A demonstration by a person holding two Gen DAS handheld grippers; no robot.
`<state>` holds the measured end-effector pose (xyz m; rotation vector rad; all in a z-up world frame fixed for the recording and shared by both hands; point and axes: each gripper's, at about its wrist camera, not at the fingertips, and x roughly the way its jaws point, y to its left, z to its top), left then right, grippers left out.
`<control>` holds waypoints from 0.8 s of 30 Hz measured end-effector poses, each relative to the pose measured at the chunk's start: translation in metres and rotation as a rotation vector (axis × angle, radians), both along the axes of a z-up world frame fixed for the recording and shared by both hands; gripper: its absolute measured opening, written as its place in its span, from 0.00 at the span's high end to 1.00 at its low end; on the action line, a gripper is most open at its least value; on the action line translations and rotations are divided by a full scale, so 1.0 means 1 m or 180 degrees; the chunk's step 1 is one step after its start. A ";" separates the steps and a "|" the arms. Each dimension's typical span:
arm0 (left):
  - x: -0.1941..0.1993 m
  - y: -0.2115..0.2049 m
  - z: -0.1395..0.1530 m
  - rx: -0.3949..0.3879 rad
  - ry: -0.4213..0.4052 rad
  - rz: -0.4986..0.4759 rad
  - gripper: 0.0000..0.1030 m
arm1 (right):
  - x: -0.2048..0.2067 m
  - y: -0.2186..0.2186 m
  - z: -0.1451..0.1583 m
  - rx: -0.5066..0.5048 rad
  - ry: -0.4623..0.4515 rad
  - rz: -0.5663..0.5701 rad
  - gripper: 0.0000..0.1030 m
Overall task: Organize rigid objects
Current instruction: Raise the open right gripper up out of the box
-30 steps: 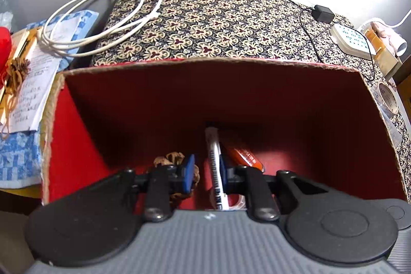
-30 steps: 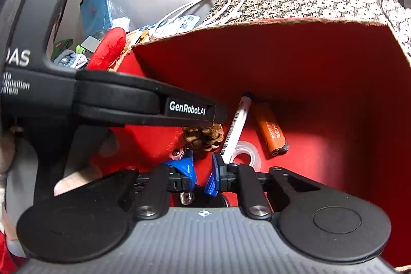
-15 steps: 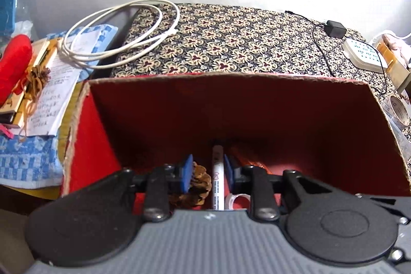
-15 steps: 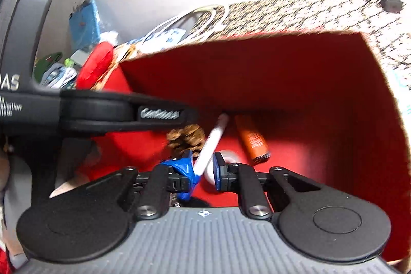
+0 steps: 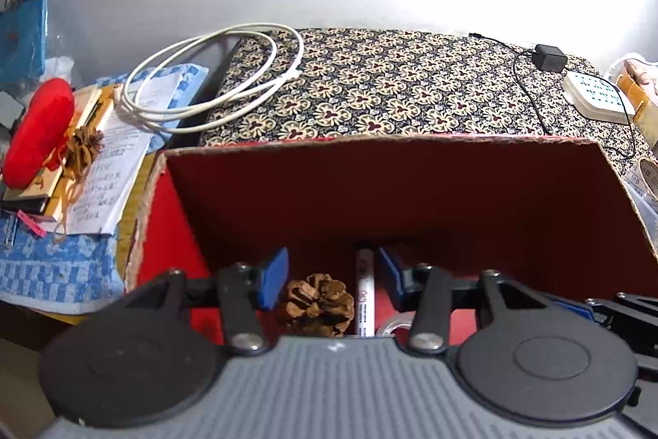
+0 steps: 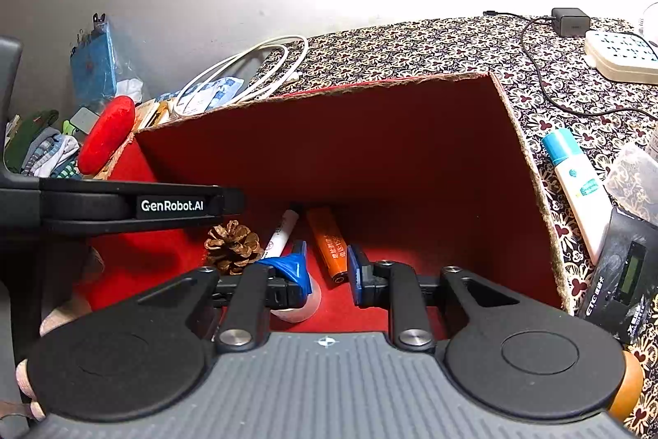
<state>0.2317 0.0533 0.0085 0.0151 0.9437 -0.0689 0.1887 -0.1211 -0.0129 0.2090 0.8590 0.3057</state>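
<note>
You have one red box (image 6: 411, 167) in front of you, and in it you can count one pine cone (image 6: 233, 246), one white marker (image 6: 281, 233), one orange cylinder (image 6: 329, 245) and one clear tape roll (image 6: 302, 301). A second pine cone (image 5: 85, 142) lies outside.

"GenRobot.AI" stands on the left hand-held gripper (image 6: 288, 276); "ETC" on the black device (image 6: 621, 282).

Both wrist cams tilt down, close over the red box (image 5: 370, 192) near edge; right view sits further right. Shared: box interior, pinecone (image 6: 232, 245), marker (image 5: 364, 291).
</note>
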 end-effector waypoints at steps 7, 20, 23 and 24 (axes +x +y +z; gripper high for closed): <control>-0.002 -0.001 0.001 0.0099 -0.0053 0.0094 0.49 | -0.004 0.001 0.001 0.0059 -0.0031 -0.0058 0.96; -0.028 -0.003 0.017 0.0164 -0.0488 0.0093 0.46 | -0.017 -0.005 0.002 0.0123 -0.0180 -0.0208 0.96; -0.043 -0.005 0.025 0.0172 -0.0554 0.0040 0.43 | -0.025 -0.009 0.005 0.0239 -0.0252 -0.0211 0.96; -0.047 -0.006 0.027 0.0166 -0.0556 0.0029 0.43 | -0.028 -0.009 0.008 0.0273 -0.0287 -0.0204 0.96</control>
